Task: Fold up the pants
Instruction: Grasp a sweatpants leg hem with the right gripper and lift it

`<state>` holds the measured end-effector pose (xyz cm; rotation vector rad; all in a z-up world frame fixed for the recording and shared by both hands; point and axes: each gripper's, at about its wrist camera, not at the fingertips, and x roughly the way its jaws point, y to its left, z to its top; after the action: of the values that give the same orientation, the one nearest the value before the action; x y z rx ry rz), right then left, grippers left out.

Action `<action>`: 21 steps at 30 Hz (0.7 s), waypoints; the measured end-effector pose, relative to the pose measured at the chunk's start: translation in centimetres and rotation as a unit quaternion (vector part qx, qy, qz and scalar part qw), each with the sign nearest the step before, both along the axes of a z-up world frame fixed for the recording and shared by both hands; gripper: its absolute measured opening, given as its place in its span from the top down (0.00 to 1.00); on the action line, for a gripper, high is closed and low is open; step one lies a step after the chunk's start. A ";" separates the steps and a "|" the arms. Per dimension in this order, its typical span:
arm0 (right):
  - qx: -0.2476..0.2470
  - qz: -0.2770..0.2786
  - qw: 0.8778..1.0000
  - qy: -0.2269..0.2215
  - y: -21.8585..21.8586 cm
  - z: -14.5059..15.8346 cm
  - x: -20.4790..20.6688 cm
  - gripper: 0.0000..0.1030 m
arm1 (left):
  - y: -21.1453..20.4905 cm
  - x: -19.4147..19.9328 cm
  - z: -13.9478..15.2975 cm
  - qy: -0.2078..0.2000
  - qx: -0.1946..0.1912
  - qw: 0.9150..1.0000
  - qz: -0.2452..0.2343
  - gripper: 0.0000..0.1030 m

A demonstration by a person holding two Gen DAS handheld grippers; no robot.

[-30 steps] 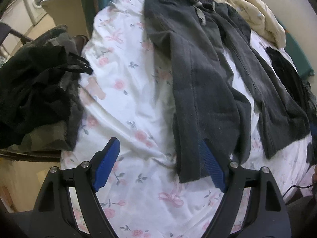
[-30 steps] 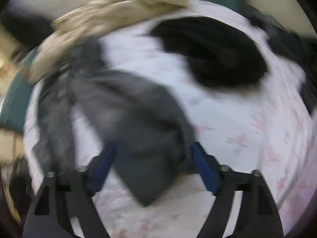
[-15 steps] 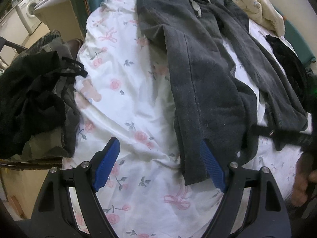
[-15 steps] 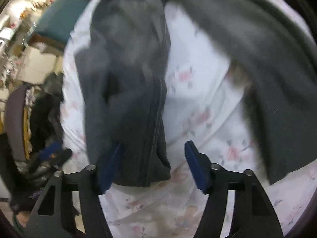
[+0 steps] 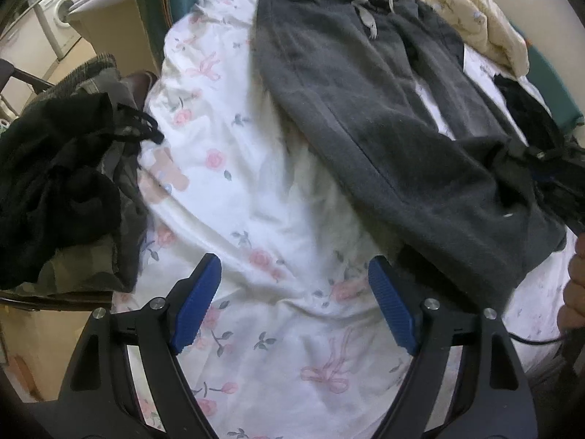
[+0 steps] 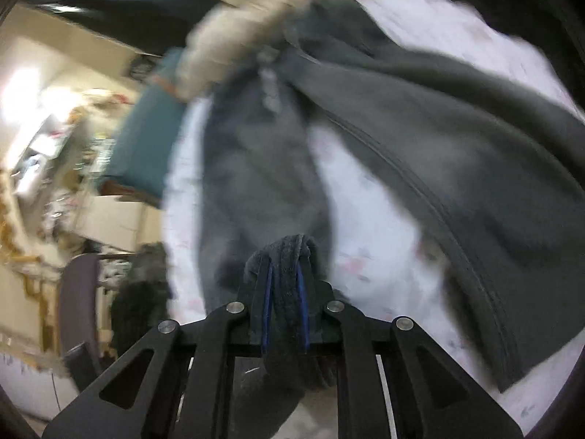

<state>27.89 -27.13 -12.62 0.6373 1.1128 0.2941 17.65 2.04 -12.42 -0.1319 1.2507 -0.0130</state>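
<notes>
— Right claw (image 6: 285, 292)?
— Just been closing; now pinching a bunched hem of the grey pants (image 6: 263, 183), dark cloth squeezed between the blue pads (image 6: 268, 303) and spilling out below them. Picture blurred, but the grip clear enough.

— Left claw (image 5: 294, 307)?
— Spread wide, nothing between the blue pads (image 5: 197, 303). Hovering over bare floral sheet (image 5: 256, 190), pointing steeply down.

— Pants, relative to the left claw?
— Ahead and to the right, lying on the bed. Waistband with grey drawstring (image 5: 367, 18) far ahead, legs running back toward the claw's right side. Nearer leg's end just beside the right finger, slightly lifted off the sheet at that edge. Touching the finger or not: cannot tell.

— Relative to the right claw?
— One leg straight ahead, stretched from the pinch up to the waistband. Other leg off to the right, seam visible along it, strip of sheet between the two.

— Anything else around?
— Cream quilt (image 5: 457, 11) beyond the waistband. Pile of dark clothes (image 5: 62, 183) left of the left claw, off the bed's edge. Black garment (image 5: 526, 109) far right. Part of a hand (image 5: 574, 292) at the right border of the left view.
</notes>
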 end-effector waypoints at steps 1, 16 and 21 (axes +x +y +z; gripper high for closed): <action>-0.011 0.001 1.000 0.013 0.0 -0.8 0.2 0.86 | -0.2 -0.1 -0.4 0.008 0.001 1.000 -0.006 0.22; -0.041 0.018 0.998 0.041 -4.2 1.7 -4.6 0.25 | -10.6 -3.4 -2.3 0.022 -0.002 0.969 -0.248 0.22; -0.029 -0.027 0.997 0.071 -8.1 3.2 -7.1 0.25 | -16.1 -3.5 -4.1 -0.012 0.098 0.941 -0.322 0.22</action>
<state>20.76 -35.27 -9.44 0.6440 1.2334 0.1710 14.16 -14.06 -16.55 0.4550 1.2166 -0.4543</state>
